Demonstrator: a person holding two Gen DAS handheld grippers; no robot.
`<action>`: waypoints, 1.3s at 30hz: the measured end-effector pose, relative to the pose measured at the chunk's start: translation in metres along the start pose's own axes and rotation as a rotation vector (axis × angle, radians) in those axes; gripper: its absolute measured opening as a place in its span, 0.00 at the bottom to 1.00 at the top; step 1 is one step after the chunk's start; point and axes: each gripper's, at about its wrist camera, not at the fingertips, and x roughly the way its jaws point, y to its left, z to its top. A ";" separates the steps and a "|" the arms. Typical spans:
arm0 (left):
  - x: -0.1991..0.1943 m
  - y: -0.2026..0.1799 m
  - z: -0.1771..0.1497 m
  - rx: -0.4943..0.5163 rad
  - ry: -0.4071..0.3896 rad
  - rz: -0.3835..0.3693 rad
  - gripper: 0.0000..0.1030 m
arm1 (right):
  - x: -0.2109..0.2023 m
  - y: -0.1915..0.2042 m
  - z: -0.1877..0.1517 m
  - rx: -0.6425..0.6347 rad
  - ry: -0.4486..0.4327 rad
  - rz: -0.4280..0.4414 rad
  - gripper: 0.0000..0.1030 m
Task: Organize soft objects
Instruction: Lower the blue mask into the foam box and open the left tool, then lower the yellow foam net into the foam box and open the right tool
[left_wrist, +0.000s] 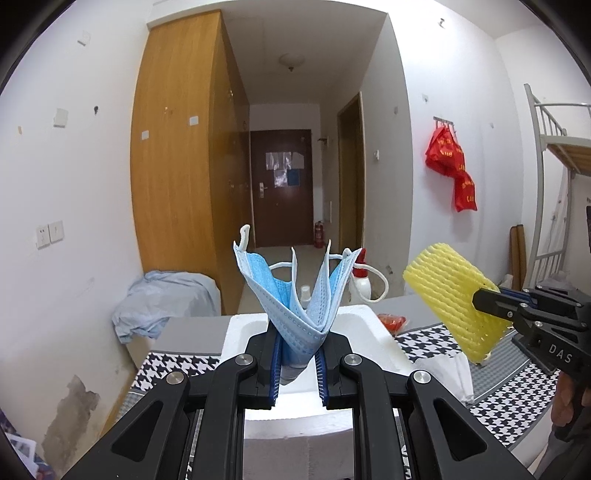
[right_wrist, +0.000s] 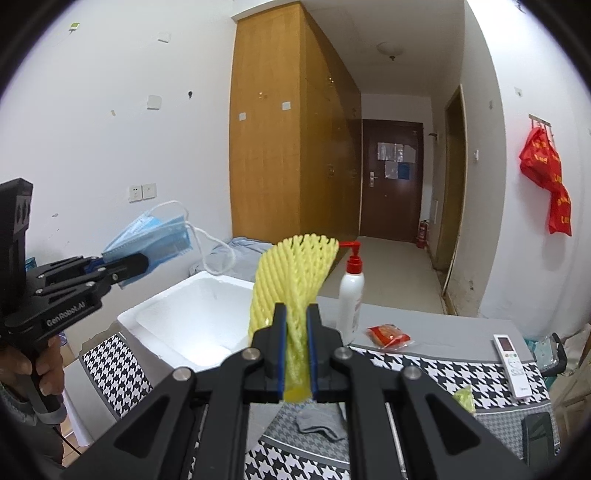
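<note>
My left gripper (left_wrist: 297, 341) is shut on a folded blue face mask (left_wrist: 295, 291) and holds it above the white foam box (left_wrist: 373, 339). It also shows in the right wrist view (right_wrist: 127, 266) with the mask (right_wrist: 155, 236) over the box (right_wrist: 192, 317). My right gripper (right_wrist: 296, 325) is shut on a yellow foam fruit net (right_wrist: 291, 273), raised above the table to the right of the box. In the left wrist view the right gripper (left_wrist: 484, 301) and net (left_wrist: 454, 299) are at the right.
A houndstooth cloth (right_wrist: 436, 373) covers the table. On it are a pump bottle (right_wrist: 351, 291), a red packet (right_wrist: 388, 334), a remote (right_wrist: 511, 363), a grey sock (right_wrist: 321, 422) and a white tissue (left_wrist: 450, 373). A wardrobe (right_wrist: 288, 140) stands behind.
</note>
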 end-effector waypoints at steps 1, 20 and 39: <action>0.002 0.001 0.000 -0.002 0.004 0.000 0.16 | 0.001 0.000 0.001 -0.002 0.001 0.001 0.12; 0.044 0.008 -0.006 -0.012 0.115 0.008 0.26 | 0.007 0.004 0.001 0.011 0.007 -0.038 0.12; 0.012 0.029 -0.006 -0.035 -0.004 0.095 0.99 | 0.015 0.018 0.010 -0.019 0.003 -0.006 0.12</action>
